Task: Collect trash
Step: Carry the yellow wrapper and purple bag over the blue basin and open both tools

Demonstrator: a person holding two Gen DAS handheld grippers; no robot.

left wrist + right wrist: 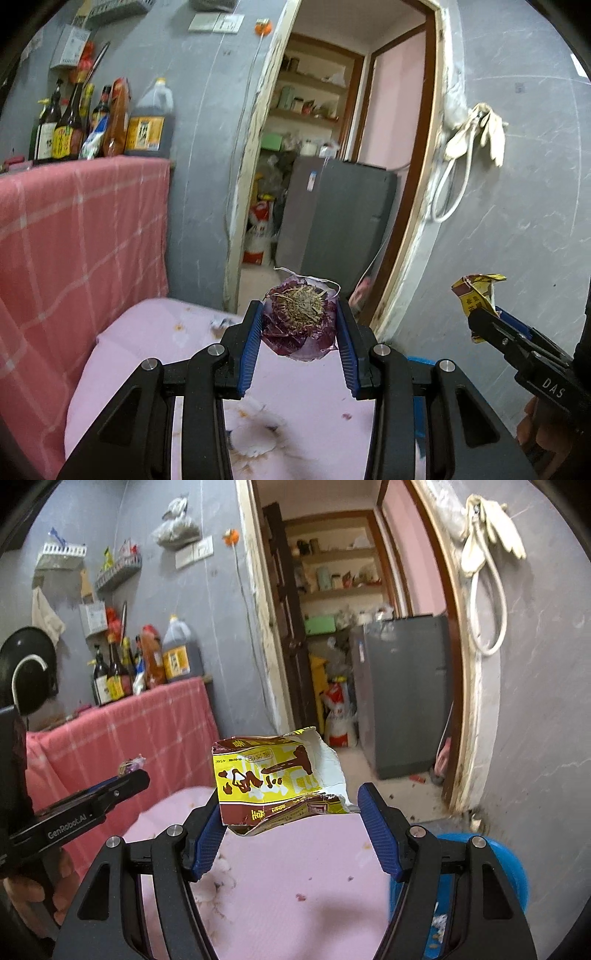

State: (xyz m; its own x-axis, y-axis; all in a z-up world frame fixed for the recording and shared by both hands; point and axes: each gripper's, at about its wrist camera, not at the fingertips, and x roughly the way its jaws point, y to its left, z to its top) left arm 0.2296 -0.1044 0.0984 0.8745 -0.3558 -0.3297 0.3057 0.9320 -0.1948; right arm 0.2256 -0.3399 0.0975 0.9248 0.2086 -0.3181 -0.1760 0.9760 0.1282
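Item: two pieces of trash, both lifted above the pink table (295, 867).

Onion root scrap (300, 320), light, soft, flaky, clamped by left gripper (300, 334); torn carton (280, 779), light, creasing card, pinched at its lower edge by right gripper (290, 808). Blue bin (513, 864) near right.

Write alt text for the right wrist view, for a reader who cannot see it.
The right gripper holds a torn yellow and brown paper wrapper above a stained pink table. At the left edge, the left gripper carries a purple scrap; behind are a pink checked cloth, sauce bottles and an open doorway.
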